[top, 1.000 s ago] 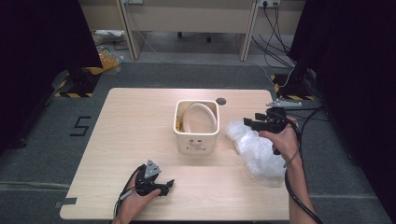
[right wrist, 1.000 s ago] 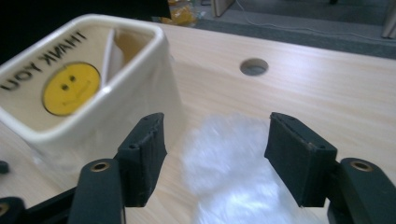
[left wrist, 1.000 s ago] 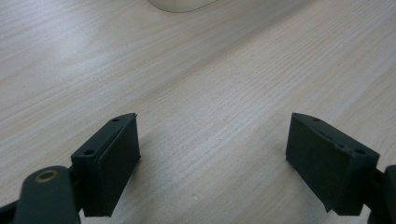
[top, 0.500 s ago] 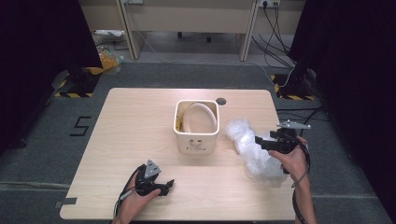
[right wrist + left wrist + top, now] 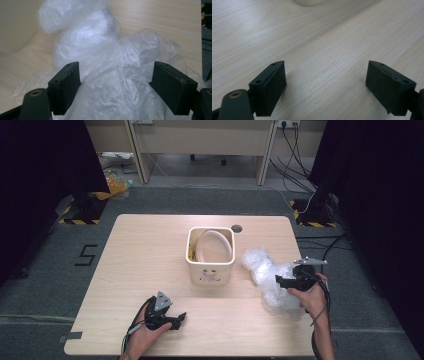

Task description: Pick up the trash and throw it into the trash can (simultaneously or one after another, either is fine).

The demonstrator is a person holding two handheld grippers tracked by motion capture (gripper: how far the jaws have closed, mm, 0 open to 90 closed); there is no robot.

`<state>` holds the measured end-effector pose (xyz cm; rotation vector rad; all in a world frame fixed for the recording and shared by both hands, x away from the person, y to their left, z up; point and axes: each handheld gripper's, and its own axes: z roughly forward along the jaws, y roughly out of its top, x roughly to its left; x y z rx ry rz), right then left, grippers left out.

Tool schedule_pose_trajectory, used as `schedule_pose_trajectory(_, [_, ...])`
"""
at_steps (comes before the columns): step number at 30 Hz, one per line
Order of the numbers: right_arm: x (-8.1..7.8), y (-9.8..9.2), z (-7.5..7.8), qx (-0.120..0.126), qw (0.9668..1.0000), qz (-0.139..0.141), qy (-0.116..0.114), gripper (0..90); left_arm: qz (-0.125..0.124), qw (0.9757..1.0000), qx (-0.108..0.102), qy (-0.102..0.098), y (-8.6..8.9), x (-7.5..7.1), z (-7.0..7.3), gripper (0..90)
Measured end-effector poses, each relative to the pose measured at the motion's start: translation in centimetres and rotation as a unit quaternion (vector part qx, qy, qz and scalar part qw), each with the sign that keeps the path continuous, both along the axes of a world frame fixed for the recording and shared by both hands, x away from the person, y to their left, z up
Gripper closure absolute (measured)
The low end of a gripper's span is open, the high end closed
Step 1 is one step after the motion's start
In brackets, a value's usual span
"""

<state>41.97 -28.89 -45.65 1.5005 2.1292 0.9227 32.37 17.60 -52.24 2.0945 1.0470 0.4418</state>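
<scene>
A crumpled clear plastic bag [image 5: 262, 270] lies on the table just right of a cream bin [image 5: 210, 275]. My right gripper [image 5: 279, 281] is low over the bag's right part and points left at it. Its jaws have just been opening and now stand wide. In the right gripper view [image 5: 116, 85] the bag [image 5: 100, 50] bulges up between the open pads without being pinched, with the bin's wall [image 5: 17, 25] behind it. My left gripper [image 5: 181, 319] rests near the table's front left, open. In its own view [image 5: 327, 85] there is bare wood between the jaws.
The wooden table [image 5: 140, 250] has a dark cable hole [image 5: 236, 228] behind the bin. A pale curved liner sits inside the bin. Cables and a yellow bag [image 5: 117, 182] lie on the floor beyond the far edge.
My right gripper dropped from beside the bin's right rim and moved right and toward me onto the bag. The bag has settled flatter. The left gripper stayed put.
</scene>
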Motion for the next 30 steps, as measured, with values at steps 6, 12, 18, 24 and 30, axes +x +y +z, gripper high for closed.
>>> schedule_pose_trajectory(6, [0.0, -0.3, -1.2, -0.005, 0.9997, -0.001, 0.023, 21.3, 0.000, 1.0000, 0.000, 0.000, 0.0, 0.0, 0.0, 15.9])
schedule_pose_trajectory(12, [0.7, 0.7, -3.0, -0.033, 0.9975, 0.004, 0.062, 20.5, 0.000, 1.0000, 0.000, 0.000, 0.0, 0.0, 0.0, 15.8])
schedule_pose_trajectory(18, [0.7, 0.6, -3.2, -0.063, 0.9961, 0.010, 0.061, 47.2, 0.000, 1.0000, -0.001, 0.000, 0.0, 0.0, 0.0, 15.8])
schedule_pose_trajectory(24, [0.5, -0.8, -2.8, -0.029, 0.9983, 0.014, 0.048, 67.7, 0.000, 1.0000, -0.001, 0.000, 0.0, 0.0, 0.0, 15.8])
schedule_pose_trajectory(30, [-0.1, -2.0, -0.5, 0.011, 0.9999, 0.008, 0.001, 69.9, 0.000, 1.0000, 0.000, 0.000, 0.0, 0.0, 0.0, 15.8])
